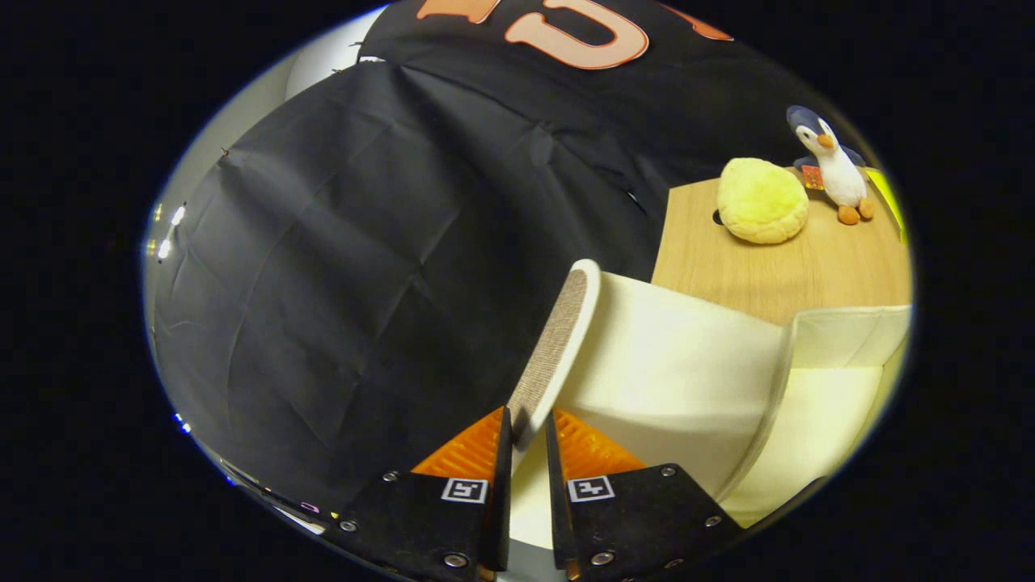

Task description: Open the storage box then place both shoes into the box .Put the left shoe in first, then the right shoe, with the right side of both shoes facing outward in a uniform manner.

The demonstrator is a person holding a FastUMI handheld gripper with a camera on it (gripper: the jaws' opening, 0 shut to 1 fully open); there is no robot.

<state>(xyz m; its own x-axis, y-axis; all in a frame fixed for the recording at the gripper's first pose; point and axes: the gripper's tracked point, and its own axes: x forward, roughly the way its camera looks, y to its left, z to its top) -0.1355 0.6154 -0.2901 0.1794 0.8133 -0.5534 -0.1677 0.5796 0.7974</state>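
My gripper (525, 432) is shut on the edge of the storage box's lid (558, 339), a cream flap with a woven beige face, which stands lifted and tilted between my fingers. Right of the lid, the cream fabric storage box (841, 335) is open, and its pale inside shows beyond a curved cream wall (679, 364). No shoe is visible inside the part of the box I can see.
Behind the box is a light wooden tabletop (808, 275). On it sit a round yellow plush (762, 200) and a small penguin toy (833, 166). Black cloth (348, 267) hangs as the booth's wall left of and behind the lid.
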